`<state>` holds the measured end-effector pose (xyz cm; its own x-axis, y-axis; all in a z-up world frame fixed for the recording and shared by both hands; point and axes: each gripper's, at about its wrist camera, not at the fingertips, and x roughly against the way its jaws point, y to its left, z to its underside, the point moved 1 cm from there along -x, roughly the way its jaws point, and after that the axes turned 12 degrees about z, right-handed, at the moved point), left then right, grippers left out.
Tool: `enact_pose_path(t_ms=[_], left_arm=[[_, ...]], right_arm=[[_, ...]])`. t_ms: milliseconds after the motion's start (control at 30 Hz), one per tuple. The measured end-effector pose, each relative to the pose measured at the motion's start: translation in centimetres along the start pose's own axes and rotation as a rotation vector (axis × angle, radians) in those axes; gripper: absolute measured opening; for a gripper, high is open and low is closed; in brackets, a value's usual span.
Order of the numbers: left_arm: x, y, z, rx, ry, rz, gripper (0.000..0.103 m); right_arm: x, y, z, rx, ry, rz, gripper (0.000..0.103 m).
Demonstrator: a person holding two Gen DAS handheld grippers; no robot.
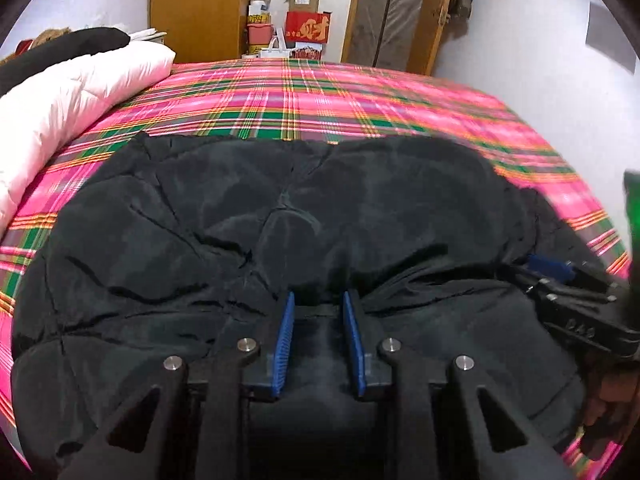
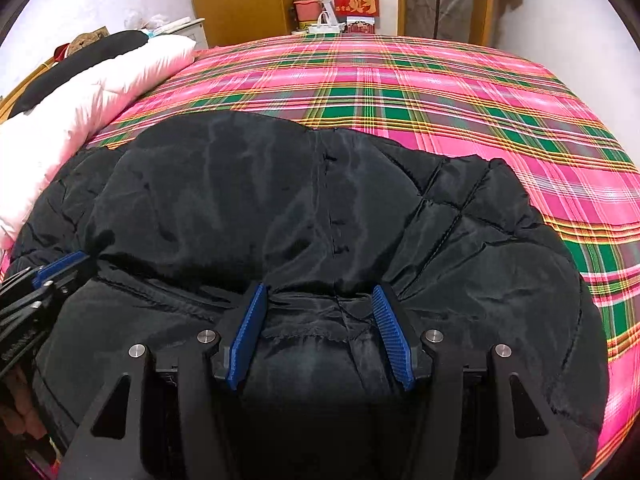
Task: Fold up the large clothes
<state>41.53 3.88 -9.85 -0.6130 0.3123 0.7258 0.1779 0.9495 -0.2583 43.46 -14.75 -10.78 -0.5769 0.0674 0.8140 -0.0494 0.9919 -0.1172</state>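
A large black quilted jacket (image 1: 280, 216) lies spread on the pink plaid bed (image 1: 320, 96); it also shows in the right wrist view (image 2: 280, 208). My left gripper (image 1: 319, 300) has its blue pads closed on a bunched fold of the jacket's near edge. My right gripper (image 2: 320, 296) holds a thicker bunch of the same edge between its blue pads, jaws set wider. The right gripper shows at the right edge of the left wrist view (image 1: 560, 280), and the left gripper shows at the left edge of the right wrist view (image 2: 52, 272).
A pale pink quilt (image 1: 68, 100) and a black garment (image 1: 60, 48) lie along the bed's left side. Beyond the bed stand a wooden wardrobe (image 1: 196, 8), stacked boxes with a red bag (image 1: 308, 26) and a door (image 1: 396, 12). White wall at right.
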Motion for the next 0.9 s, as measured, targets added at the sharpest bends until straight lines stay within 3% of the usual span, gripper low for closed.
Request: enact_pose_path(t_ms=[100, 167, 233, 333, 367, 433, 533, 633, 800, 900], left_arm=[[0.0, -0.1, -0.1, -0.002, 0.015, 0.000, 0.026], [0.2, 0.1, -0.2, 0.010, 0.015, 0.017, 0.026], [0.2, 0.3, -0.2, 0.020, 0.009, 0.027, 0.026], [0.3, 0.7, -0.2, 0.052, 0.002, 0.050, 0.026], [0.5, 1.1, -0.3, 0.077, 0.001, 0.074, 0.026], [0.7, 2.4, -0.7, 0.146, 0.001, 0.145, 0.026], [1.4, 4.3, -1.1, 0.269, -0.006, 0.268, 0.026], [2.0, 5.7, -1.0, 0.370, -0.017, 0.344, 0.026], [3.2, 5.8, -0.9, 0.399, -0.067, 0.348, 0.026], [3.7, 5.3, -0.8, 0.354, -0.090, 0.349, 0.026]], right_arm=[[1.5, 0.0, -1.4, -0.019, 0.022, 0.011, 0.053], [3.9, 0.1, -2.6, -0.025, -0.044, 0.000, 0.045], [4.9, 0.6, -3.8, -0.021, -0.069, -0.040, 0.045], [2.8, 1.9, -4.8, 0.005, -0.010, -0.041, 0.045], [0.5, 2.6, -4.5, 0.039, 0.045, -0.015, 0.045], [-1.3, 2.9, -3.4, 0.065, 0.021, -0.006, 0.045], [-1.4, 2.8, -3.0, 0.054, 0.005, -0.005, 0.044], [-0.9, 2.5, -3.3, 0.056, 0.019, -0.024, 0.044], [2.7, 0.7, -3.1, 0.029, -0.019, -0.046, 0.044], [5.8, -1.4, -1.8, -0.023, -0.081, -0.052, 0.044]])
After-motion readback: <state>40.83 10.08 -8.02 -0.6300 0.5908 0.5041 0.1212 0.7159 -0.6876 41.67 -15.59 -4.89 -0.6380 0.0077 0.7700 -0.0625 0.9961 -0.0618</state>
